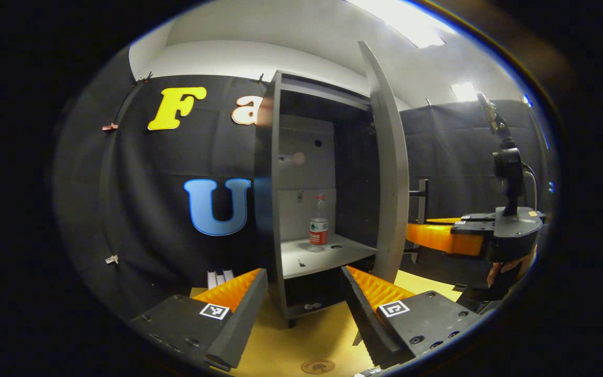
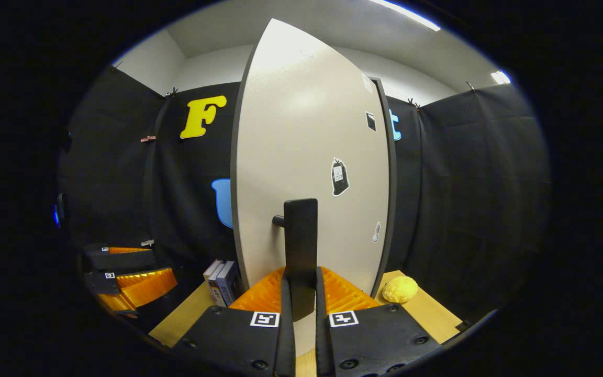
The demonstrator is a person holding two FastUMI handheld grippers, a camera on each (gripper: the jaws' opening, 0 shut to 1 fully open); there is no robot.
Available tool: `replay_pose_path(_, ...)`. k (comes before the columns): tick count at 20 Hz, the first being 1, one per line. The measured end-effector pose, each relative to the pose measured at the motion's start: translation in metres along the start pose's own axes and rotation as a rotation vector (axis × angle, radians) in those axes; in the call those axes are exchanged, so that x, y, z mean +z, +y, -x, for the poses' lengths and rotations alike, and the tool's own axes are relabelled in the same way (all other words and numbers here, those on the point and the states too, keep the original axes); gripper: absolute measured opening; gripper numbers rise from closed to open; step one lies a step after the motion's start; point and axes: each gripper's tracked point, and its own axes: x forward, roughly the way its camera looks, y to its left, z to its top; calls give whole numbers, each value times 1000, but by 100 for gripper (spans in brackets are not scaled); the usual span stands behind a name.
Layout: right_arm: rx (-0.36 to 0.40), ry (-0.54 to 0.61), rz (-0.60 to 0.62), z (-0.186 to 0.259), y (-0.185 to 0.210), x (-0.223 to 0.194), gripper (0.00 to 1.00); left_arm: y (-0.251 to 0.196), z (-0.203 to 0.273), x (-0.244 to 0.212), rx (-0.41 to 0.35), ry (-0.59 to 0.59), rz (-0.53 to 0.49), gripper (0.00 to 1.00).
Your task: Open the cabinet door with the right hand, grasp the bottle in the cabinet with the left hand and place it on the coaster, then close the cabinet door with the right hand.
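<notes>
Left gripper view: cabinet [image 1: 280, 173] stands at centre frame, its door [image 1: 389, 173] swung open, edge-on just right of centre. One bottle [image 1: 319, 229] stands upright on the shelf [image 1: 327, 256], toward the back, with bare shelf on both sides. Left gripper [image 1: 304, 293] at bottom centre, fingers spread wide, nothing between them, short of the shelf's front edge. One round coaster [image 1: 317, 366] lies on the yellow tabletop [image 1: 306, 335] at the bottom edge, between the fingers and below the cabinet. At right of frame, the right gripper [image 1: 422, 222] reaches to the door's outer side, a hand [image 1: 508, 267] under its body.

Right gripper view: door face [image 2: 306, 157] takes the centre, its left edge free against the black cloth. One dark upright handle [image 2: 300, 251] stands off the door; right gripper [image 2: 300, 293] at bottom centre has both fingers pressed on the handle's lower end. Three stickers on the door. Books [image 2: 221, 283] stand lower left of the door, count unclear. One yellow lumpy object [image 2: 400, 289] sits lower right on the table [image 2: 427, 309]. Left gripper [image 2: 129, 280] is at far lower left, well apart from the door.
</notes>
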Motion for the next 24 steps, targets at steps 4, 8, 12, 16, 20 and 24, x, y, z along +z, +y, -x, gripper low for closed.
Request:
replay_pose_path(4, -25, 2, -6, 20, -38, 2, 19, -35, -26, 3, -58, -4, 5, 88)
replay_pose_path(8, -23, 12, -27, 32, -75, 3, 18, -75, -52, 8, -100, -6, -6, 88)
replay_pose_path(12, -35, 3, -65, 38, -111, 11, 18, -107, -78, 11, -103, -9, -10, 88)
replay_pose_path(16, -56, -38, -76, 36, -140, 28, 16, -133, -94, 16, -93, -18, -18, 88)
replay_pose_path(20, -94, -42, -51, 33, -187, 30, 13, -150, -109, 20, -74, -37, -35, 88)
replay_pose_path(24, -83, -40, -51, 38, -227, 30, 13, -162, -128, 22, -58, -40, -21, 88)
